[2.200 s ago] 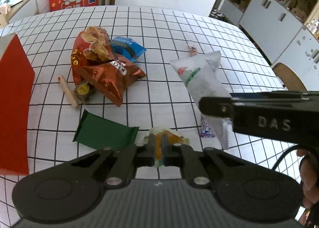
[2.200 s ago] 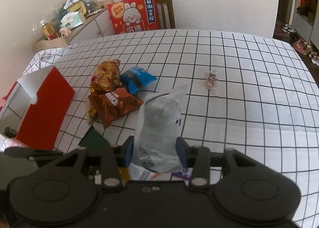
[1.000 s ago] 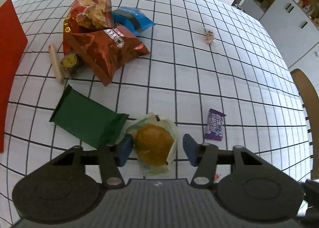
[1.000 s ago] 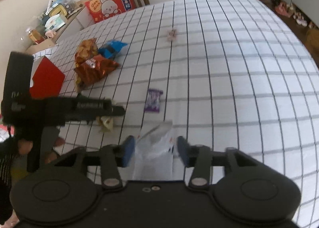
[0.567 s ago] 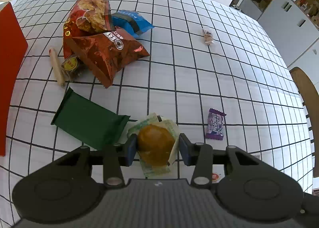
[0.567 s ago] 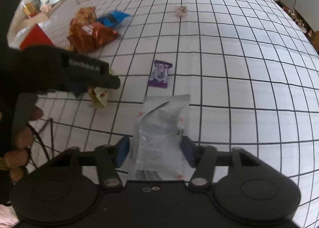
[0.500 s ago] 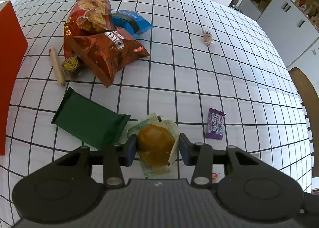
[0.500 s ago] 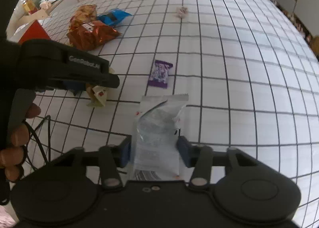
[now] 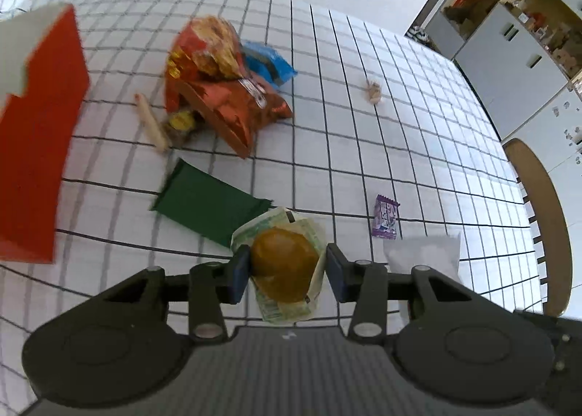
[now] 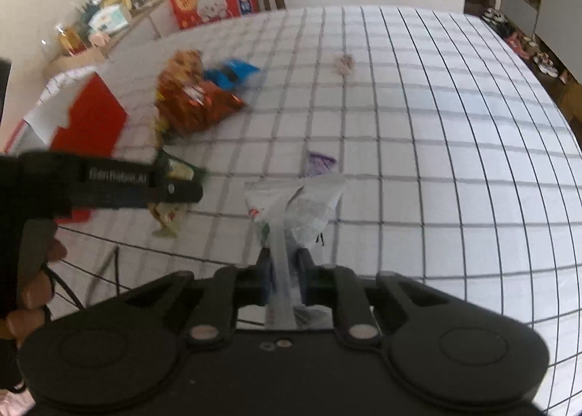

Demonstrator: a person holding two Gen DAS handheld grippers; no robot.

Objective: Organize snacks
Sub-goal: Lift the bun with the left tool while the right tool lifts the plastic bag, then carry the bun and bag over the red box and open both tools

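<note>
Checked tablecloth [image 10: 436, 125] bare rightward, red box [image 9: 36, 147] bounding left

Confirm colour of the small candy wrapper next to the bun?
Purple candy wrapper, clearest in the left wrist view, right of the bun.

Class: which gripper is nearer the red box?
Left. The left gripper hangs just right of the red box; the right gripper sits farther right, beyond it.

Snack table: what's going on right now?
A person works two tools over the checked tablecloth. The left hand-held gripper clamps a wrapped round bun. The right hand-held gripper is pinched shut on a clear plastic snack bag. Chip bags, a green packet and a purple candy lie loose beside the red box.
</note>
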